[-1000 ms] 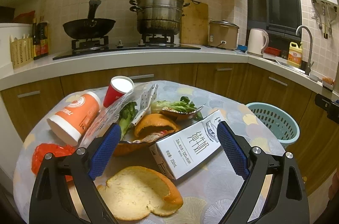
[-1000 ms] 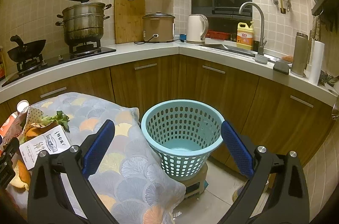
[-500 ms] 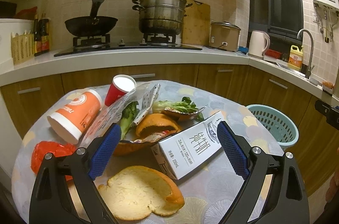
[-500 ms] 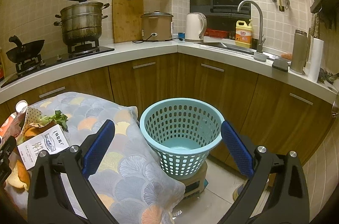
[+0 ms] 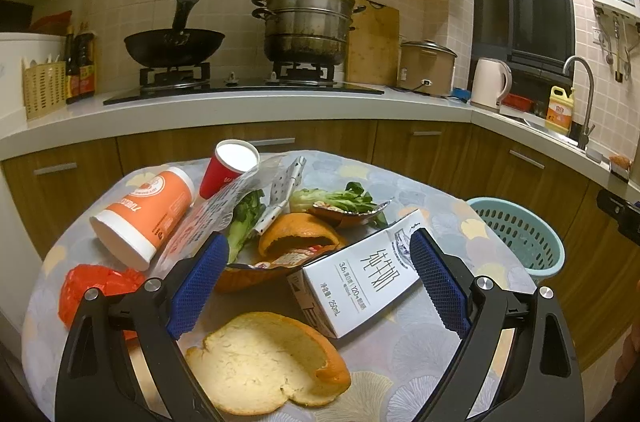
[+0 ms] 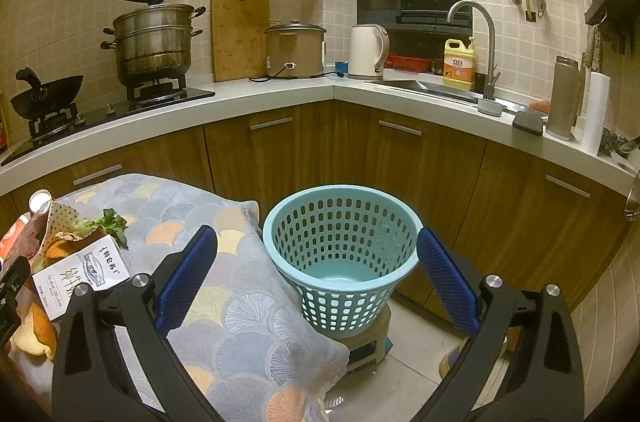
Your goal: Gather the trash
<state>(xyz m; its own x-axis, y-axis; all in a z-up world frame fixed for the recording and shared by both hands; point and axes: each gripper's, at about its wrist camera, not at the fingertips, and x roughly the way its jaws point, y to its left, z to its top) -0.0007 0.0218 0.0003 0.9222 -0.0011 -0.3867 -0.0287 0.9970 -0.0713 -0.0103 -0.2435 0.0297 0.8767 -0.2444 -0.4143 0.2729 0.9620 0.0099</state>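
Note:
A pile of trash lies on the round table (image 5: 400, 354): a white milk carton (image 5: 360, 282), orange peels (image 5: 264, 362), an orange-and-white cup (image 5: 144, 214) on its side, a red paper cup (image 5: 228, 170), a red wrapper (image 5: 96, 286), a foil tray of greens (image 5: 344, 206) and a clear bag (image 5: 224, 206). My left gripper (image 5: 316, 282) is open and empty, hovering over the carton and peels. My right gripper (image 6: 316, 270) is open and empty, facing the light-blue basket (image 6: 340, 254) beside the table. The carton also shows in the right wrist view (image 6: 80, 274).
The basket stands on a small stool (image 6: 368, 346) on the tiled floor, to the table's right. Wooden cabinets (image 6: 400, 158) and a white counter with stove, pots (image 5: 308, 22), kettle (image 6: 366, 52) and sink (image 6: 432, 90) run behind.
The left gripper's view has shifted slightly, with the trash a little lower and closer. The right gripper has barely moved. Both stay open.

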